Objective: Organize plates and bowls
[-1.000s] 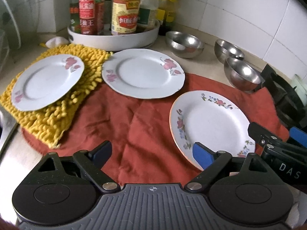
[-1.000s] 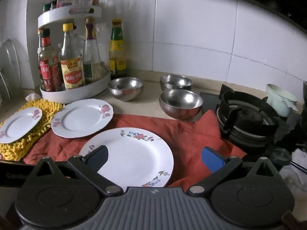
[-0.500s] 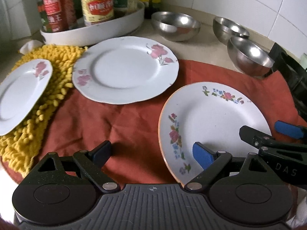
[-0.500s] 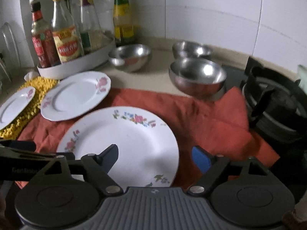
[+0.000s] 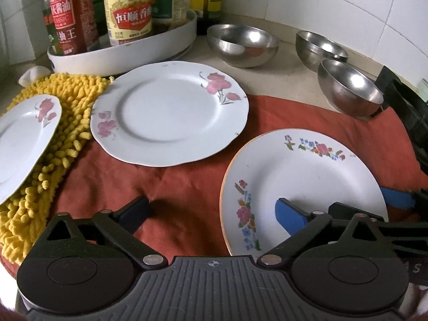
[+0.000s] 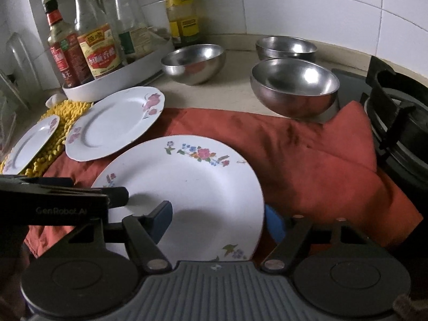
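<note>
A white plate with coloured flowers (image 5: pixel 307 171) (image 6: pixel 192 187) lies nearest on the red cloth (image 5: pixel 174 182). My left gripper (image 5: pixel 214 214) is open and its jaws are opening, with the plate's left rim between them. My right gripper (image 6: pixel 218 223) straddles the plate's right rim as its jaws close, and the pads do not press on it. Further back lie a pink-flowered plate (image 5: pixel 168 112) and a smaller plate (image 5: pixel 21 139) on a yellow mat (image 5: pixel 72 107). Three steel bowls (image 6: pixel 192 62) (image 6: pixel 286 46) (image 6: pixel 294 85) stand at the back.
A white turntable tray (image 5: pixel 120 53) full of sauce bottles stands at the back left against the tiled wall. A black stove burner (image 6: pixel 401 123) sits to the right of the cloth. In the left corner stands a clear rack (image 6: pixel 13 80).
Both grippers came down and closer to the near plate. The right gripper's fingers drew together around its right rim, and the left gripper's fingers spread wider.
</note>
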### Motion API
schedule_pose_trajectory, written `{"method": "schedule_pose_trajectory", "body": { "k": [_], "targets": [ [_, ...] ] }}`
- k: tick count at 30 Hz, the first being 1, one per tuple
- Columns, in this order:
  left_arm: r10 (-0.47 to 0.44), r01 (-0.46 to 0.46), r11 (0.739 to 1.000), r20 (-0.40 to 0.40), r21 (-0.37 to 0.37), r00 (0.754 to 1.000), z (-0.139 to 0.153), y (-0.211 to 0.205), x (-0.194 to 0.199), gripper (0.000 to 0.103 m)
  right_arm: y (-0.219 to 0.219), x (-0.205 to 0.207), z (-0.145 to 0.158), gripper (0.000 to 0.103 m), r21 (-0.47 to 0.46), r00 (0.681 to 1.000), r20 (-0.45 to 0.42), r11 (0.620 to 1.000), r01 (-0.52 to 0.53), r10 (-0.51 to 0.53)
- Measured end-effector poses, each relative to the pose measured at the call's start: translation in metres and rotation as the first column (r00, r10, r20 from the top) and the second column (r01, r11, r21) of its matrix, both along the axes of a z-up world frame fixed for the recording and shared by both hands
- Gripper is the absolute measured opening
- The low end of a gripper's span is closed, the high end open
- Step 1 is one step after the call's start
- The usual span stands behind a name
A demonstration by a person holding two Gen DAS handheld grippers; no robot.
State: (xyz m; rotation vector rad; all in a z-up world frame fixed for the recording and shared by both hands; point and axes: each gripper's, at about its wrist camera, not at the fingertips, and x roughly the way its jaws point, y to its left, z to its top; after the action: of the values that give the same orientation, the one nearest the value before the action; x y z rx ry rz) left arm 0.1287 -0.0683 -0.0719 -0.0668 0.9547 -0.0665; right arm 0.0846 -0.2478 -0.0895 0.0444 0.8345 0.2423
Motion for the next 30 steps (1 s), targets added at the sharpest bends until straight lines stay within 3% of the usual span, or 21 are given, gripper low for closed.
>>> {"method": "schedule_pose_trajectory", "body": {
  "k": [6, 9, 11, 14, 20, 25, 27, 30],
  "targets": [
    [-0.047, 0.047, 0.999, 0.001, -0.010, 0.999, 0.002, -0.004, -0.003, 0.100, -0.003, -0.002, 0.000, 0.070, -0.006, 0.999, -0.005, 0.999, -0.040, 0.040],
    [-0.095, 0.096, 0.994, 0.017, -0.050, 0.995, 0.007, -0.008, -0.003, 0.089, -0.005, -0.005, 0.001, 0.066, 0.013, 0.999, -0.011, 0.999, -0.037, 0.037],
    [-0.124, 0.125, 0.990, 0.022, -0.059, 0.992, 0.009, -0.013, -0.002, 0.083, -0.007, -0.006, 0.003, 0.058, 0.030, 0.999, -0.012, 0.999, -0.042, 0.043],
    [-0.124, 0.125, 0.991, 0.019, -0.039, 0.992, 0.009, -0.018, 0.000, 0.083, -0.007, -0.007, 0.005, 0.048, 0.041, 0.998, 0.001, 0.997, -0.066, 0.066],
    [-0.096, 0.098, 0.990, 0.024, -0.104, 0.995, 0.016, -0.016, 0.005, 0.083, -0.014, 0.005, 0.008, 0.048, 0.064, 0.998, -0.002, 0.996, -0.055, 0.055],
    [-0.077, 0.085, 0.992, 0.090, -0.091, 0.993, 0.031, -0.018, 0.005, 0.083, -0.022, 0.010, 0.020, 0.048, 0.062, 0.995, 0.048, 0.994, -0.086, 0.083],
    [-0.092, 0.105, 0.986, 0.098, -0.130, 0.991, 0.036, -0.016, 0.005, 0.090, -0.023, 0.014, 0.022, 0.048, 0.071, 0.994, 0.052, 0.993, -0.095, 0.091],
    [-0.147, 0.158, 0.982, 0.112, -0.101, 0.983, 0.039, -0.026, 0.003, 0.099, -0.022, 0.024, 0.016, 0.048, 0.054, 0.994, 0.000, 0.992, -0.112, 0.113]
  ]
}}
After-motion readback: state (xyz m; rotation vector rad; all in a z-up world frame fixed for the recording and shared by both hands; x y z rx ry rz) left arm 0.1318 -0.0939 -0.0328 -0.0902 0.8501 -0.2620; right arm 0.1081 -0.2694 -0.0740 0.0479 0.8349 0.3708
